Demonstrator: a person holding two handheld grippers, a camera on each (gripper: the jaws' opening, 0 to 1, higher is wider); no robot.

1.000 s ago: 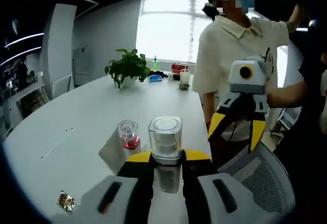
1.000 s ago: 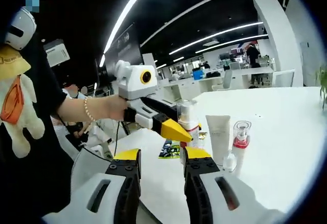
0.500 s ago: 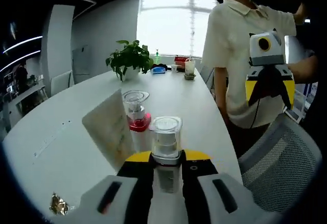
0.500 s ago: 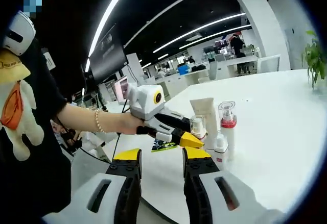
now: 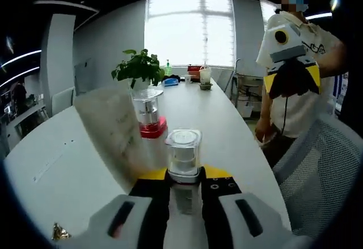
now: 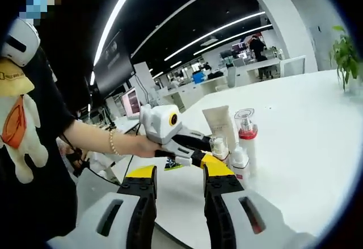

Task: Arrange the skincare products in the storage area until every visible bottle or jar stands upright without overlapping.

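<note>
My left gripper [image 5: 184, 176] is shut on a small bottle with a clear square cap [image 5: 183, 152], held upright just above the white table [image 5: 68, 158]. Right behind it stand a white tube [image 5: 113, 130] and a clear pump bottle with a red band [image 5: 147, 113]. In the right gripper view the left gripper [image 6: 207, 159] holds that capped bottle [image 6: 218, 146] beside the tube [image 6: 218, 125], the pump bottle [image 6: 245, 131] and a small white bottle [image 6: 239, 161]. My right gripper [image 6: 178, 173] hangs open off the table's edge, with nothing between its jaws; it also shows as the right gripper [image 5: 290, 76] at the upper right.
A potted plant [image 5: 138, 68] and small items [image 5: 201, 79] stand at the table's far end. A mesh chair [image 5: 320, 175] is at the right, with a person [image 5: 295, 107] behind it. A gold wrapper [image 5: 58, 232] lies near the front left edge.
My left gripper has carried the capped bottle closer to the tube and the pump bottle, which now loom larger. The right gripper stays open and off the table's edge.
</note>
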